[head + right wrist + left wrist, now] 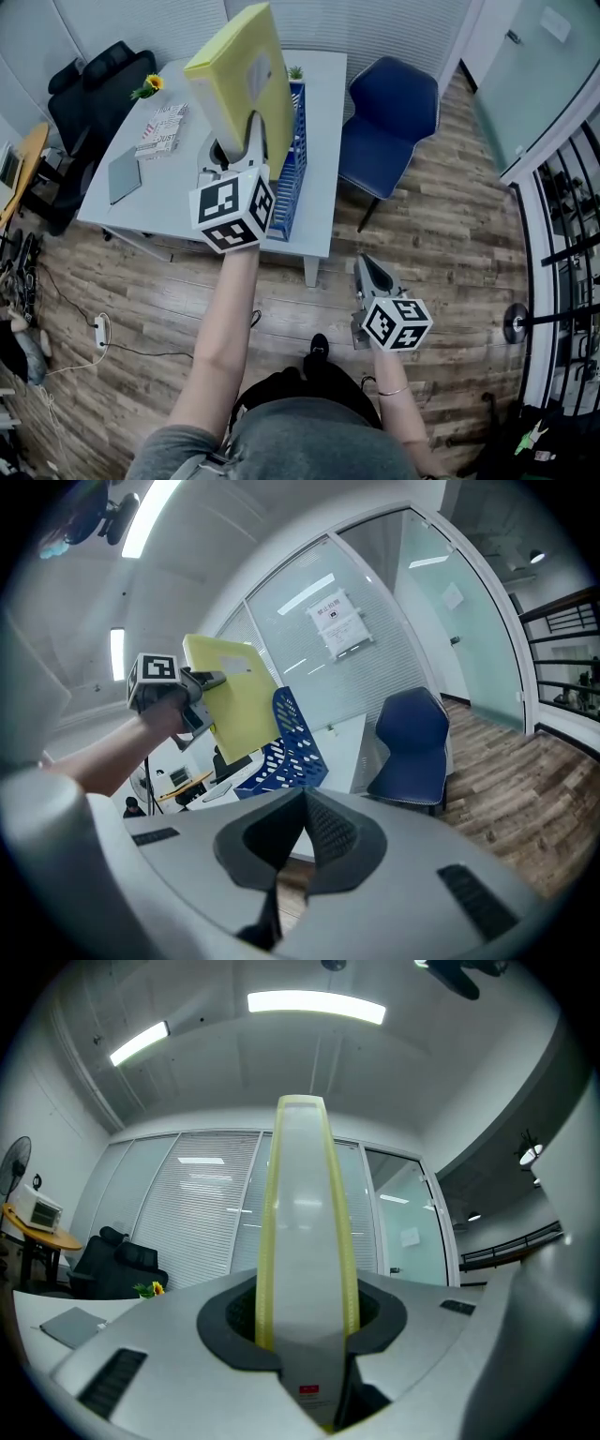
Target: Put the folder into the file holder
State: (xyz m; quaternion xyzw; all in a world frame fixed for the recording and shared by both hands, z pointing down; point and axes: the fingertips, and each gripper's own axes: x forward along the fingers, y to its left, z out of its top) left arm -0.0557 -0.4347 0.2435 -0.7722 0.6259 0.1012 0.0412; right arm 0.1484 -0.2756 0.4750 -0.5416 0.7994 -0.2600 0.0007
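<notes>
We have the yellow folder (246,80) clamped in the left gripper (239,141), whose 2 jaws press on either face of its lower edge, so the folder rises tall and slightly tilted above the grip. It hangs in the air just left of the blue mesh file holder (291,169) and higher than the holder's rim, so none of it is inside a slot yet. The right gripper (367,267) is clenched on nothing, its jaws closed together, and it hangs low and well apart from the file holder, on the side nearer to us. The file holder stands on the white table (169,202), with a blue chair (389,117) just to its right and a small potted plant (295,72) at its far end. We judge the next step to be carrying the folder right and lowering it into a slot, and several things could spoil that. Because we grip only the bottom edge, most of the folder's weight sits above the jaws, so a quick swing could make it pivot or slip. Because the gripper sits at the very edge that must go in, the jaws could strike the holder's rim or a divider before the folder is seated. The mesh holder looks light, and with the right gripper too far off to steady it, a sideways shove from the folder could slide or tip it toward the chair.
</notes>
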